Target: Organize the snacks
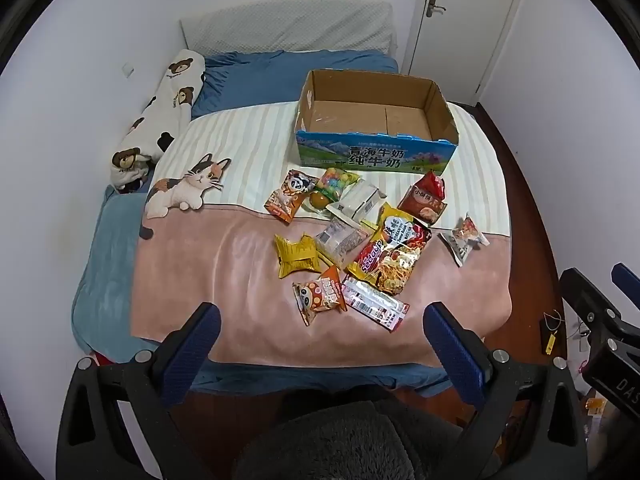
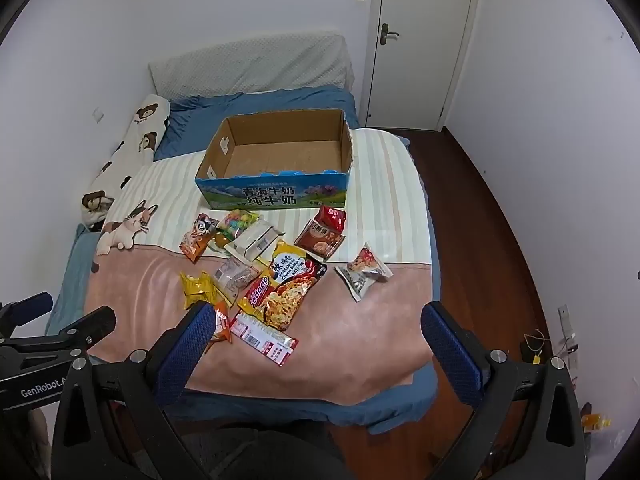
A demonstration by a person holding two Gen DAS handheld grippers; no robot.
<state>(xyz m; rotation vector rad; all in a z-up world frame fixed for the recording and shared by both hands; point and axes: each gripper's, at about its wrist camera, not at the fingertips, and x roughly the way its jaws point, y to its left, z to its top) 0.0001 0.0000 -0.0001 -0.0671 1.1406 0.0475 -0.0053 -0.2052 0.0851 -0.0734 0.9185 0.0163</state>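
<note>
Seen from the left wrist only: a grey fleece sleeve (image 1: 344,440) low in the frame, the whole orange panda-print snack bag (image 1: 320,295) near the foot of the bed, and the right gripper's black frame poking in at the right edge. Seen from the right wrist only: more of the dark wooden floor (image 2: 492,240) beside the bed, the left gripper's black frame at the left edge, and that same orange bag half hidden behind a blue finger.

Common to both: an open brown cardboard box with a blue printed front (image 1: 376,158) (image 2: 276,194), empty inside, standing on the cream striped part of a bedspread with a cat picture (image 1: 188,186) (image 2: 128,228). Just in front of it, loosely heaped across the stripes and the pink part of the spread, the snack packets: a red-and-yellow noodle packet (image 1: 394,258) (image 2: 284,292) in the middle, a crumpled yellow foil wrapper (image 1: 296,256) (image 2: 198,288) to its left, a flat red-and-white barcoded packet (image 1: 376,307) (image 2: 264,338) nearest the foot, a dark red biscuit pouch (image 1: 424,200) (image 2: 322,234) near the box, and a small white triangular pack (image 1: 464,238) (image 2: 362,270) lying apart to the right. None inside the box.

Left gripper (image 1: 320,338): jaws spread fully wide, nothing between them, held above the bed's foot, touching nothing. Right gripper (image 2: 316,338): jaws equally wide apart, empty, clear of the packets.
</note>
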